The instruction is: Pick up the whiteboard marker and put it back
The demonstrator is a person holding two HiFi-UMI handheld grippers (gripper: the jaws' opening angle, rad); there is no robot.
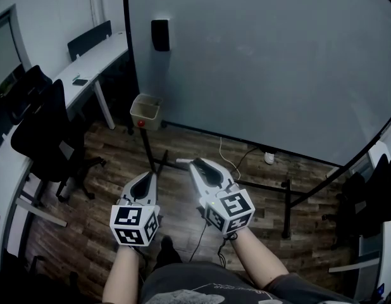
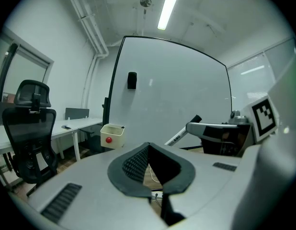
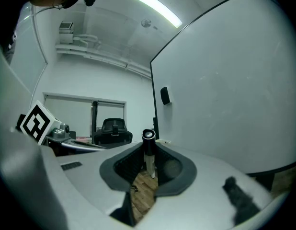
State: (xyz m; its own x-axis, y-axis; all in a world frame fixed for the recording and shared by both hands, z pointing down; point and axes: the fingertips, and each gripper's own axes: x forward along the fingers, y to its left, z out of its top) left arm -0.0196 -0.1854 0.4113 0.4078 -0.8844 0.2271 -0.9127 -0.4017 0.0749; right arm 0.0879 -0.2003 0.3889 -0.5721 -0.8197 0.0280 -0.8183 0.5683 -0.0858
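The whiteboard marker (image 3: pixel 148 150), white with a black cap, stands between the pads of my right gripper (image 3: pixel 148 145), which is shut on it. In the head view its white end (image 1: pixel 183 161) pokes out to the left of the right gripper (image 1: pixel 194 163). From the left gripper view the marker (image 2: pixel 179 135) slants up towards the whiteboard (image 1: pixel 265 62). My left gripper (image 1: pixel 149 176) hovers beside the right one, its tips together and nothing held (image 2: pixel 148 145). Both are held above the wooden floor, in front of the board.
A black eraser (image 1: pixel 160 35) sticks to the board's upper left. A cream tray (image 1: pixel 145 111) with a red ball (image 1: pixel 141 123) hangs at the board's lower left corner. Stand legs (image 1: pixel 287 201) and a cable cross the floor. Black chairs (image 1: pixel 43 138) and a white desk (image 1: pixel 88 68) stand on the left.
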